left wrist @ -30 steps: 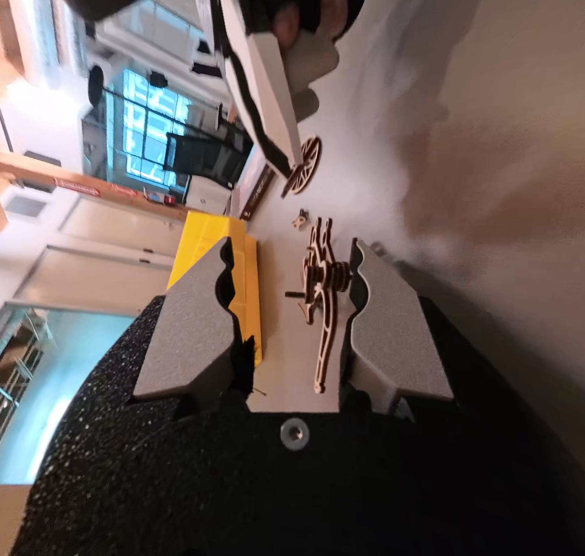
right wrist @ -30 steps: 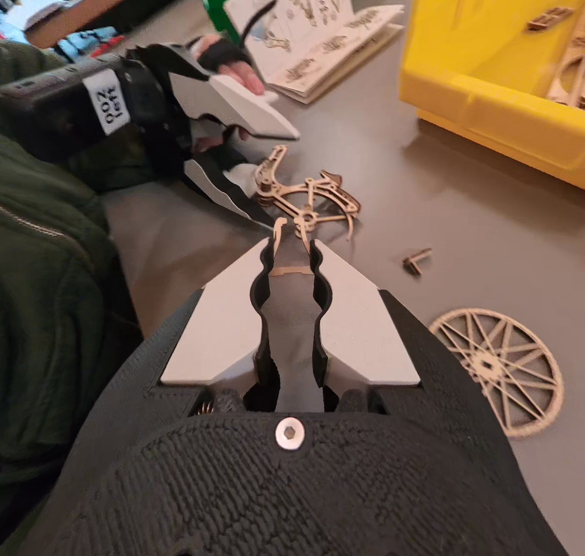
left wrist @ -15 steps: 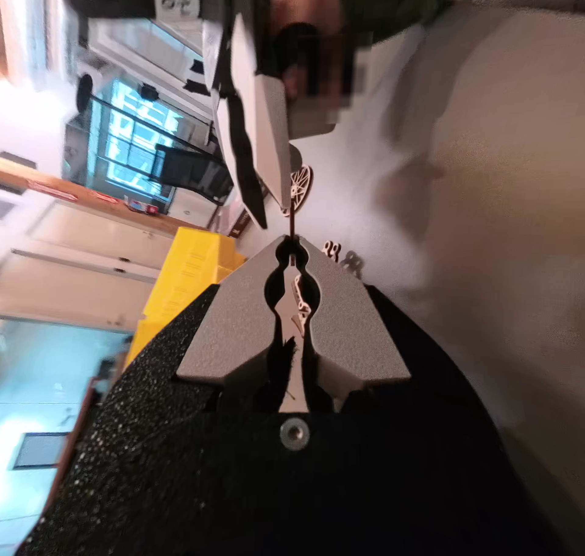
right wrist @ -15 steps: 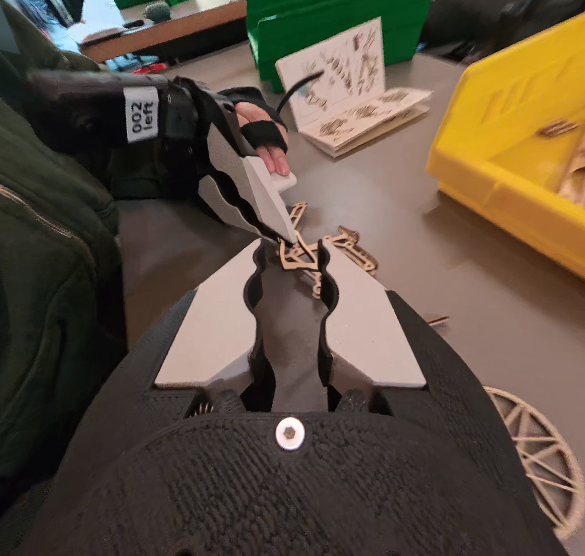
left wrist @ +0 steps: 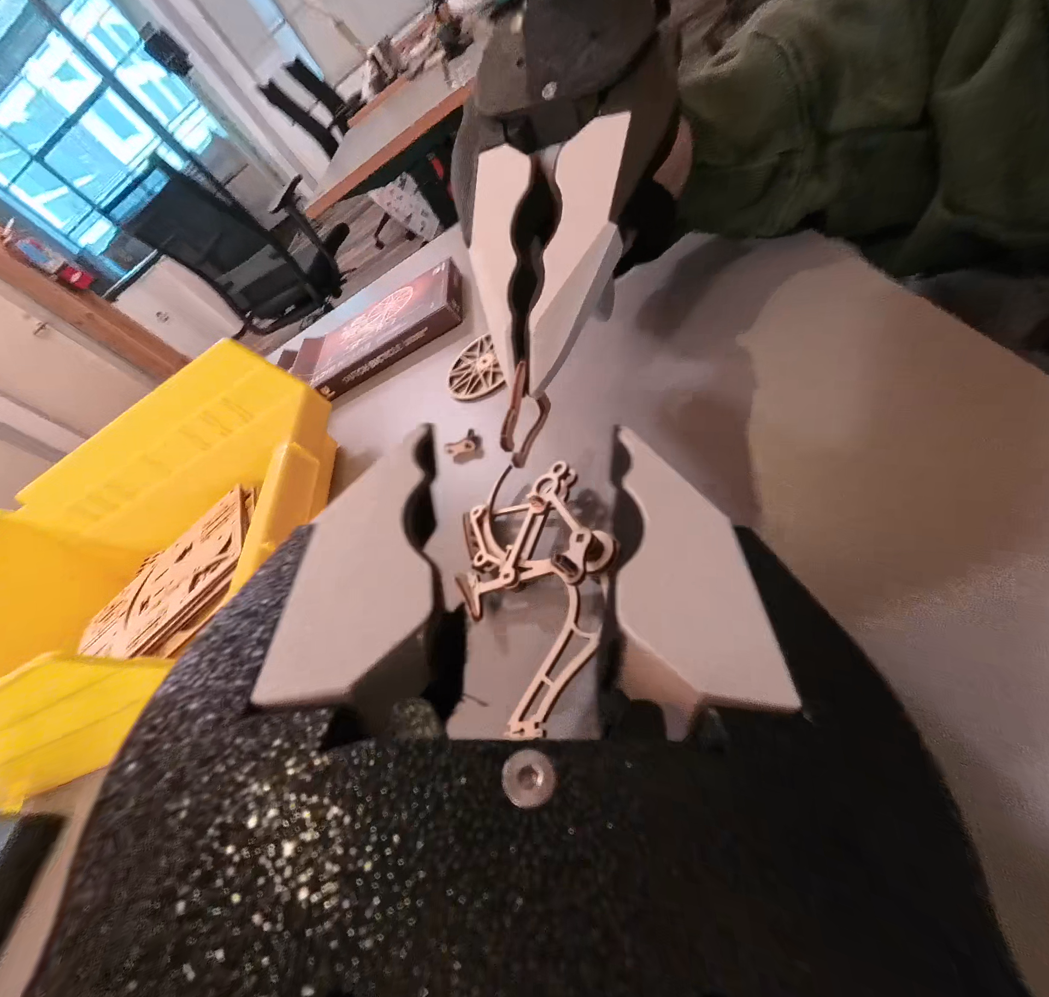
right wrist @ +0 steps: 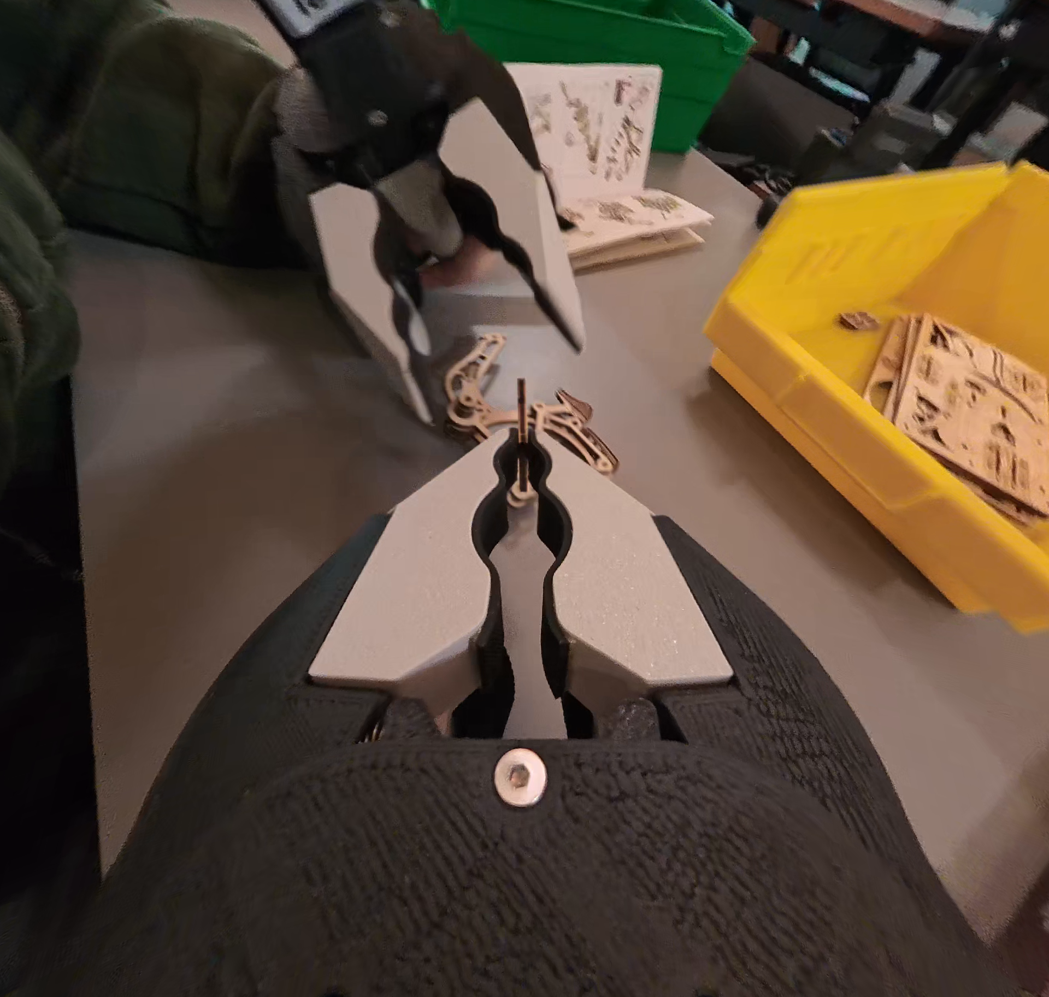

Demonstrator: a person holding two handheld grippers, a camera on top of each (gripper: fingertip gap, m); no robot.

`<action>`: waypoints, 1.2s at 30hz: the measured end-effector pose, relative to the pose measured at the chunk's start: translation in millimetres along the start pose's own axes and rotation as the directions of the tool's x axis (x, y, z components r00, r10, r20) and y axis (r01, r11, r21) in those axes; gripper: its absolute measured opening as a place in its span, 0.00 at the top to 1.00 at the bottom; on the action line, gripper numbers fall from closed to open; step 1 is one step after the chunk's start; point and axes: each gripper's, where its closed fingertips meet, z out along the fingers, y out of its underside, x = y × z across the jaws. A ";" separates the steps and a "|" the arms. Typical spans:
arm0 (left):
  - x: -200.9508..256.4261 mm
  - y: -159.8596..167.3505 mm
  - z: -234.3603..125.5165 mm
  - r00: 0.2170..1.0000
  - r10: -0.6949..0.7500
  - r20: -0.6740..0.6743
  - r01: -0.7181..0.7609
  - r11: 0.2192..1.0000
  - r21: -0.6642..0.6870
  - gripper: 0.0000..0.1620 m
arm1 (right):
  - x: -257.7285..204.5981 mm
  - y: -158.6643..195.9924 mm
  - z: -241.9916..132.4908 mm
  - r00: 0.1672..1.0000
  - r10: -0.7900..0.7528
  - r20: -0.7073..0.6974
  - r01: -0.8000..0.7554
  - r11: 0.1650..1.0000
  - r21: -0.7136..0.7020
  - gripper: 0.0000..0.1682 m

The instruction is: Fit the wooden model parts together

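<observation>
A partly built wooden frame (left wrist: pixel 533 561) lies flat on the grey table, between the fingers of my left gripper (left wrist: pixel 522 436), which is open and empty just above it. My right gripper (right wrist: pixel 519 443) is shut on a thin wooden part (right wrist: pixel 520 410), held upright on edge over the frame (right wrist: pixel 474 402). In the left wrist view the right gripper (left wrist: pixel 525 388) points down with the part (left wrist: pixel 522 419) hanging just beyond the frame's far end. In the right wrist view the left gripper (right wrist: pixel 499 382) stands open over the frame.
A yellow bin (right wrist: pixel 794 379) with wooden sheets (right wrist: pixel 965 413) sits at the right. A wooden spoked wheel (left wrist: pixel 474 368) and a small loose piece (left wrist: pixel 462 446) lie beyond the frame. A brown box (left wrist: pixel 386 334), an open booklet (right wrist: pixel 596 135) and a green bin (right wrist: pixel 567 33) lie farther off. About 10 centimetres separates my right fingertips from the small loose piece (left wrist: pixel 462 446).
My left gripper, shut at the frame half a second ago, has opened and turned upright. My right gripper's jaws have closed on the thin part and it has tilted down.
</observation>
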 end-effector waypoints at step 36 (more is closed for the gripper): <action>-21.5 80.4 -0.8 0.974 0.222 0.055 -0.156 0.819 -0.552 0.94 | 16.1 30.8 22.0 0.960 0.279 0.002 -0.276 0.952 -0.135 1.00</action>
